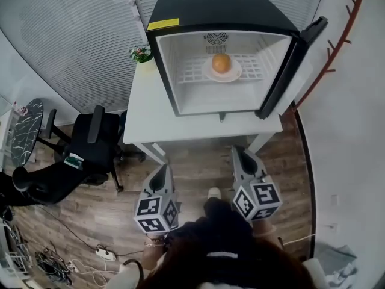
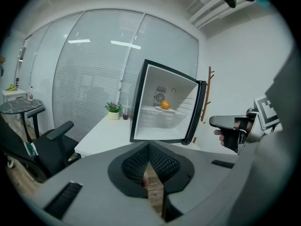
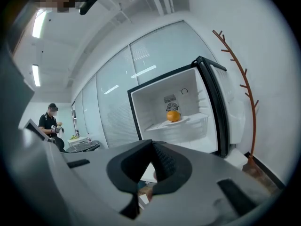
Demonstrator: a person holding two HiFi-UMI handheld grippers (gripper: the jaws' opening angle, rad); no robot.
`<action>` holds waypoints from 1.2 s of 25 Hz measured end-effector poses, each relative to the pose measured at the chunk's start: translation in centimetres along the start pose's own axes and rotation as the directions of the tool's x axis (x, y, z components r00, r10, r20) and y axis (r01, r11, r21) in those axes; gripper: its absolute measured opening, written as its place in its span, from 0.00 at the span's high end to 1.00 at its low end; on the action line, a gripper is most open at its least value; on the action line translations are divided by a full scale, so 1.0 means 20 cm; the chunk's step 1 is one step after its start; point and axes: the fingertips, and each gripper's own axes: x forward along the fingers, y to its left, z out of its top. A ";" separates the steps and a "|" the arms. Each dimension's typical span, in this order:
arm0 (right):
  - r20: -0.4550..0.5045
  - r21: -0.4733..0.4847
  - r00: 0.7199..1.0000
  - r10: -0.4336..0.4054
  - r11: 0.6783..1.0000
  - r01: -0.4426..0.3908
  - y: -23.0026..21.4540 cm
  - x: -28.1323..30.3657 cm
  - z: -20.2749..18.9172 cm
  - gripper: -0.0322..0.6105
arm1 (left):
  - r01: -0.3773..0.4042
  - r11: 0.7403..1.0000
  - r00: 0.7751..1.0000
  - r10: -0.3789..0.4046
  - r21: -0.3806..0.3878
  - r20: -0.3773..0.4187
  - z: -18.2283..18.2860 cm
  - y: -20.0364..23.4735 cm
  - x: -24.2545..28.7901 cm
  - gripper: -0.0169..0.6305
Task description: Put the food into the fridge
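A small black fridge (image 1: 180, 8) stands open on a white table (image 1: 150, 122), its door (image 1: 295, 65) swung to the right. Inside, an orange (image 1: 221, 62) rests on a white plate (image 1: 237, 74) on the wire shelf. The orange (image 2: 165, 105) and the orange (image 3: 173, 116) also show in both gripper views, far ahead of the jaws. My left gripper (image 1: 160, 172) and right gripper (image 1: 243, 160) hang low in front of the table, well short of the fridge. Both are shut with nothing between their jaws.
A small potted plant (image 1: 141, 53) sits at the table's back left corner. A black office chair (image 1: 90, 143) stands left of the table, cables (image 1: 57, 264) lie on the wooden floor. A person (image 3: 51, 124) stands far off by a round table. A branch-shaped coat rack (image 3: 247, 102) rises right of the fridge.
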 end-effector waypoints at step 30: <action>0.008 -0.012 0.998 -0.061 0.998 0.061 0.22 -0.60 -0.19 0.96 | 0.071 0.997 0.997 -0.071 -0.025 0.007 -0.33 -0.12 -0.54 0.98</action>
